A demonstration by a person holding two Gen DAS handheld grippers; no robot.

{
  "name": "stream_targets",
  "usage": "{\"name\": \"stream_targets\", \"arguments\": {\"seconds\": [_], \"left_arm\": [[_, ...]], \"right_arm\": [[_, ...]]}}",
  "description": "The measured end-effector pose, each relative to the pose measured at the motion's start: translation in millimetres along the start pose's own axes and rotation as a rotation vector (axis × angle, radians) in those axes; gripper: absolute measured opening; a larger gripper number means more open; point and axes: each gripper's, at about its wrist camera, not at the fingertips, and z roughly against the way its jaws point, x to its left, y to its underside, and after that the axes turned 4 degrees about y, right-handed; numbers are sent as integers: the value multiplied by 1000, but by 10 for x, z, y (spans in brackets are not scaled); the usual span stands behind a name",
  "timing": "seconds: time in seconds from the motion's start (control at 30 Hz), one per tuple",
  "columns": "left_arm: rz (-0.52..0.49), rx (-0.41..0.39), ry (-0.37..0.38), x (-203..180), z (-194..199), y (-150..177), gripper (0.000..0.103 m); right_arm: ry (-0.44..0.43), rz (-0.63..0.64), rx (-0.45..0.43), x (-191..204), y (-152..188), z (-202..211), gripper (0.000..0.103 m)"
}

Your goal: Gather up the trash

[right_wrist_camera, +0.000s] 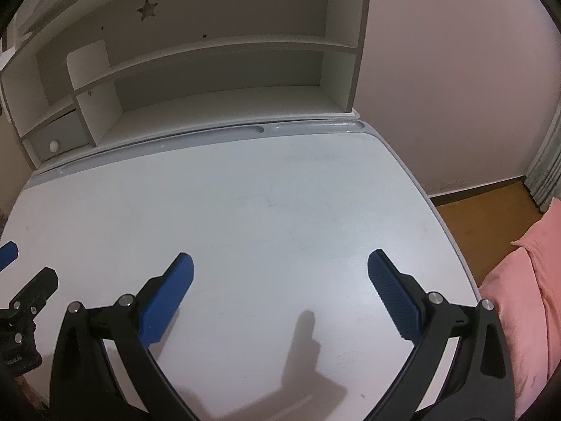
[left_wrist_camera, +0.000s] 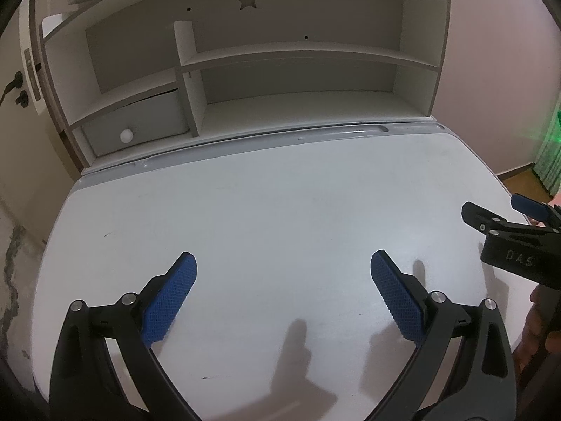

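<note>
No piece of trash shows in either view. My left gripper (left_wrist_camera: 283, 261) hangs open above the white desk top (left_wrist_camera: 266, 217), its blue pads wide apart with nothing between them. My right gripper (right_wrist_camera: 280, 261) is open too, above the same desk top (right_wrist_camera: 245, 210), and holds nothing. In the left wrist view the right gripper (left_wrist_camera: 498, 210) enters from the right edge, held by a hand (left_wrist_camera: 540, 326). In the right wrist view part of the left gripper (right_wrist_camera: 14, 266) shows at the left edge.
A white hutch (left_wrist_camera: 245, 56) with open shelves and a star cutout stands at the desk's back. A small grey drawer (left_wrist_camera: 135, 122) with a round knob sits at its lower left. A pink cushion (right_wrist_camera: 526, 298) lies right of the desk, over wooden floor (right_wrist_camera: 484, 210).
</note>
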Motion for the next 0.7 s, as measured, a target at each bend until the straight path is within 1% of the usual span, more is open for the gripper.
{"name": "stream_targets", "arguments": {"seconds": [0.13, 0.3, 0.43, 0.7], "left_arm": [[11, 4, -3, 11, -13, -1, 97], [19, 14, -25, 39, -34, 3, 97], [35, 20, -20, 71, -33, 6, 97], [34, 27, -27, 57, -26, 27, 97]], "right_arm": [[-1, 14, 6, 35, 15, -15, 96], [-1, 19, 8, 44, 28, -17, 96], [16, 21, -4, 53, 40, 3, 96], [8, 22, -6, 54, 51, 23, 96]]}}
